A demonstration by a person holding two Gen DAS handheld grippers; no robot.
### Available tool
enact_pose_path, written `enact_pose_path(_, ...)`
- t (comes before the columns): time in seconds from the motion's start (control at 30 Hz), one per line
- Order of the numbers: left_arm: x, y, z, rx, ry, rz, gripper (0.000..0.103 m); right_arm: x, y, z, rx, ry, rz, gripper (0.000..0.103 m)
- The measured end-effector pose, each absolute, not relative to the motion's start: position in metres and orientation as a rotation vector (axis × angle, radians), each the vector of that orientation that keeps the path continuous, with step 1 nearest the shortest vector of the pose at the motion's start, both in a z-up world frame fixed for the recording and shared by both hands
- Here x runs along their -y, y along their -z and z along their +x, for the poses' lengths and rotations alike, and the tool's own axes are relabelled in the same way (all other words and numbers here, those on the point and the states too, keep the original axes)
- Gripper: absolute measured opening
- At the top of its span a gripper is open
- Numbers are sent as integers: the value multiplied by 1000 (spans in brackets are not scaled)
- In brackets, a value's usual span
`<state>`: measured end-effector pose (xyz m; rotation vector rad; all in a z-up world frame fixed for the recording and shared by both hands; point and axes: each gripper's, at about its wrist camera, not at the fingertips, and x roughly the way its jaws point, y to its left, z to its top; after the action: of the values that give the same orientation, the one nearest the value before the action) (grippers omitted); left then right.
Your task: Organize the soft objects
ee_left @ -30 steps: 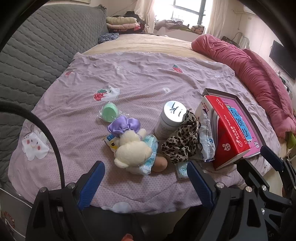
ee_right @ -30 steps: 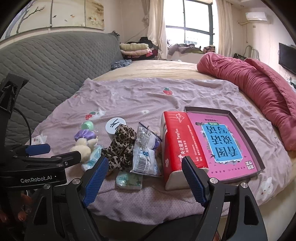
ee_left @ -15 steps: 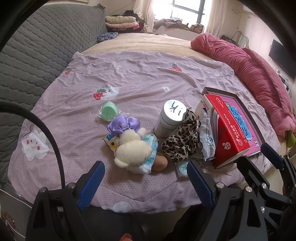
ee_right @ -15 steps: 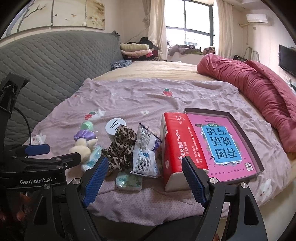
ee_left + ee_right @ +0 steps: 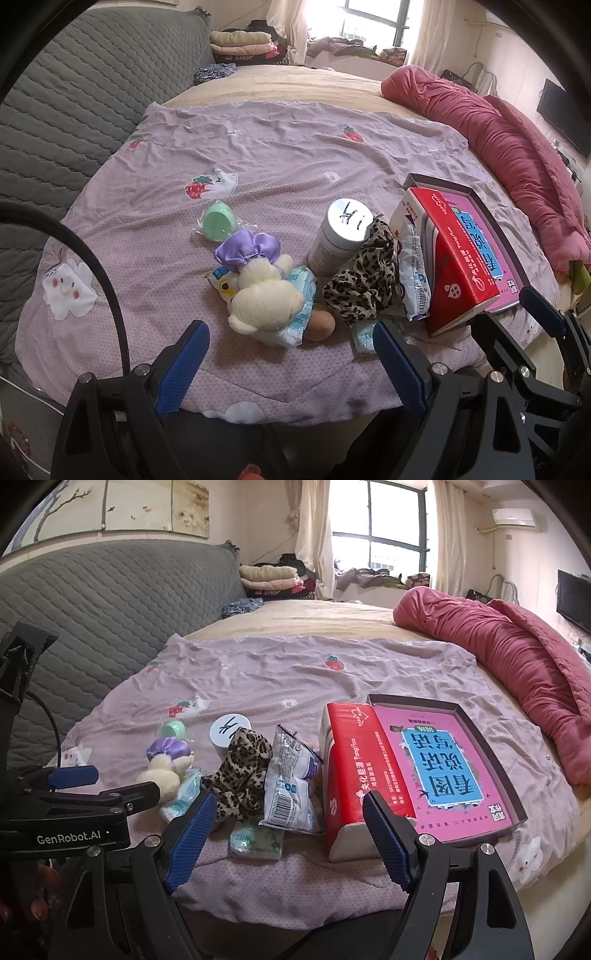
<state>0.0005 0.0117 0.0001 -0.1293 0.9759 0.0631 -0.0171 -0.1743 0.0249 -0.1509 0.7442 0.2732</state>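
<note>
Hovering off bed's near edge: L gripper point(image 5: 288, 345) & R gripper point(image 5: 290, 821), jaws spread, empty; plush toy point(image 5: 264, 299) near that edge.

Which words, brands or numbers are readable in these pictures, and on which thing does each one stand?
"GenRobot.AI": white print on the body of the left tongs.
"YongHua": on the red tissue pack; its Chinese print is too small to read.
"看图说话", upside down: blue panel on the pink box lid.
Handwritten black mark on the white bottle's cap: not legible.
Barcode on the snack bag: digits blurred.
</note>
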Motion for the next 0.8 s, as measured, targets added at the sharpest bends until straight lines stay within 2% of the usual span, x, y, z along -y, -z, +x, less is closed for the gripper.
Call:
enact_pose_path(0.53, -21, 3, 2, -985, -60, -173, 90, 171, -23, -18, -753, -288, -160, 82)
enact_pose_path(0.8, -49, 10, 8, -1002, -69, -247, 90, 167, -15, -13, -775, -309, -166, 82)
